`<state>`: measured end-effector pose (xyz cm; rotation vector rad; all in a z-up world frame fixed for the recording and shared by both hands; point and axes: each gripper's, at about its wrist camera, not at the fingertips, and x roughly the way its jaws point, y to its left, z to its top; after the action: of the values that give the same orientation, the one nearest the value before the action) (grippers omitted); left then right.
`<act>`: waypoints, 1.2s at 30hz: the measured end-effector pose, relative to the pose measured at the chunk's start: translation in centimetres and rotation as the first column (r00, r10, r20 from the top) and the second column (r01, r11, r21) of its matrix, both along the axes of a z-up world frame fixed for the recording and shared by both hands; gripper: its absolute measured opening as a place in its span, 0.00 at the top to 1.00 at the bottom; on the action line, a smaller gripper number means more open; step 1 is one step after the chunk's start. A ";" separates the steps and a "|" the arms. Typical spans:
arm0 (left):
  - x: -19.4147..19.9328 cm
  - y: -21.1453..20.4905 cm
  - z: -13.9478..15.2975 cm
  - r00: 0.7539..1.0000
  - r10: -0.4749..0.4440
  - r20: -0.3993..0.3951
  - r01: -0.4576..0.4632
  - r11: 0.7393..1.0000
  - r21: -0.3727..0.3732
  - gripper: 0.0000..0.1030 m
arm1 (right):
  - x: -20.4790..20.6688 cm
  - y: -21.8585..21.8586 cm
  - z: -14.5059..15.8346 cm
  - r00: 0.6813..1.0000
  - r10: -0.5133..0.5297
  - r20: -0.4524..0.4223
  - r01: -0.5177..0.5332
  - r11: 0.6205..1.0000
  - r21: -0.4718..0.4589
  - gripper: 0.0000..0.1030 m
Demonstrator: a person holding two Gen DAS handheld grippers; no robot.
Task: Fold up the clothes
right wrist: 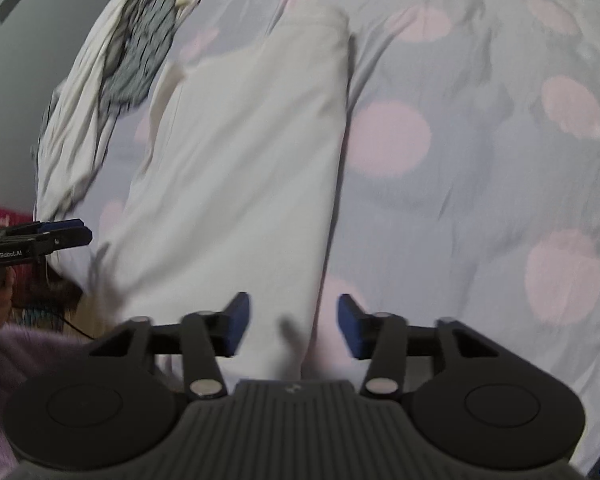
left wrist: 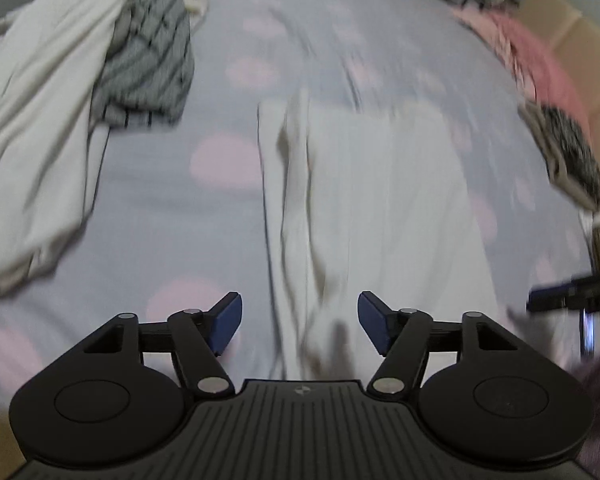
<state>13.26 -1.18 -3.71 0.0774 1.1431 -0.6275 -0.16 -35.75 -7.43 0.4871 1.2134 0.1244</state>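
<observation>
A pale white garment (left wrist: 364,200) lies folded lengthwise on a grey bedsheet with pink dots (left wrist: 220,156). My left gripper (left wrist: 300,320) is open and empty above the garment's near left part. In the right wrist view the same garment (right wrist: 240,152) stretches away, and my right gripper (right wrist: 294,326) is open and empty over its near right edge. The left gripper also shows at the left edge of the right wrist view (right wrist: 60,232), and the right gripper shows at the right edge of the left wrist view (left wrist: 540,300).
A pile of white cloth (left wrist: 40,120) and a grey striped garment (left wrist: 148,60) lies at the back left. A pink garment (left wrist: 532,52) and a dark patterned one (left wrist: 572,152) lie at the right edge. The dotted sheet (right wrist: 480,160) spreads to the right.
</observation>
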 end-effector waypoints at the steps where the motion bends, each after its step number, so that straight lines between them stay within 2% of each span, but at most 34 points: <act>1: 0.9 -0.7 -0.1 1.000 0.012 0.014 -0.012 1.000 -0.010 0.38 | 0.5 -0.2 0.0 1.000 -0.014 0.010 0.014 1.000 0.004 0.38; 3: 2.2 -2.2 -0.5 0.999 0.020 0.030 -0.019 0.999 -0.028 0.38 | 1.6 -0.6 0.2 0.998 -0.032 0.045 0.032 0.999 0.011 0.27; 4: 2.8 -2.8 -0.7 0.999 0.023 0.037 -0.022 0.999 -0.038 0.38 | 2.1 -0.8 0.3 0.997 -0.041 0.062 0.040 0.999 0.015 0.26; 7: 3.8 -4.5 -1.4 0.998 0.007 0.061 -0.005 0.999 -0.040 0.38 | 3.7 -1.4 0.7 0.991 -0.069 0.115 0.066 0.997 0.026 0.23; 11: 5.5 -5.4 -3.3 0.999 0.030 0.044 -0.030 1.000 -0.007 0.38 | 5.6 -1.9 0.5 0.981 -0.084 0.173 0.091 0.995 -0.033 0.23; 15: 7.2 -5.5 -4.8 0.998 0.067 -0.003 -0.067 0.995 -0.069 0.38 | 7.1 -3.1 -0.7 0.981 -0.108 0.162 0.106 0.994 0.021 0.23; 17: 7.8 -5.8 -5.6 0.997 0.074 -0.012 -0.075 0.995 -0.065 0.38 | 7.7 -3.6 -1.3 0.979 -0.116 0.167 0.111 0.993 0.037 0.23; 22: 8.6 -6.3 -6.5 0.997 0.070 0.025 -0.067 0.992 -0.105 0.29 | 9.7 -4.0 -2.1 0.977 -0.138 0.160 0.128 0.989 0.071 0.23; 26: 8.9 -7.5 -6.7 0.995 0.058 0.075 -0.051 0.994 -0.093 0.27 | 11.0 -4.0 -2.8 0.978 -0.150 0.142 0.137 0.986 0.099 0.23; 29: 8.6 -8.4 -6.6 0.989 0.074 0.125 -0.066 0.996 -0.067 0.36 | 11.9 -3.8 -3.4 0.980 -0.156 0.126 0.142 0.983 0.115 0.23; 30: 8.4 -8.5 -6.5 0.987 0.076 0.139 -0.067 0.995 -0.070 0.44 | 12.1 -3.7 -3.5 0.980 -0.159 0.122 0.144 0.983 0.118 0.23; 31: 8.2 -8.6 -6.4 0.985 0.077 0.153 -0.066 0.995 -0.074 0.60 | 12.3 -3.6 -3.6 0.980 -0.160 0.118 0.146 0.982 0.120 0.23; 32: 8.0 -8.8 -6.3 0.986 0.052 0.159 -0.039 0.995 -0.087 0.65 | 12.4 -3.5 -3.6 0.981 -0.155 0.118 0.141 0.983 0.116 0.23; 35: 7.1 -9.9 -6.2 0.976 0.001 0.219 0.008 0.999 -0.038 0.72 | 12.7 -3.2 -3.7 0.983 -0.140 0.116 0.128 0.986 0.106 0.22; 36: 6.6 -10.3 -6.1 0.969 -0.025 0.245 0.030 0.999 -0.017 0.78 | 12.7 -3.2 -3.8 0.984 -0.138 0.115 0.126 0.987 0.104 0.22</act>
<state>19.87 -11.47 -9.76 0.1494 0.8973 -0.6357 12.52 -38.97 -11.22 0.6344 1.0554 0.0982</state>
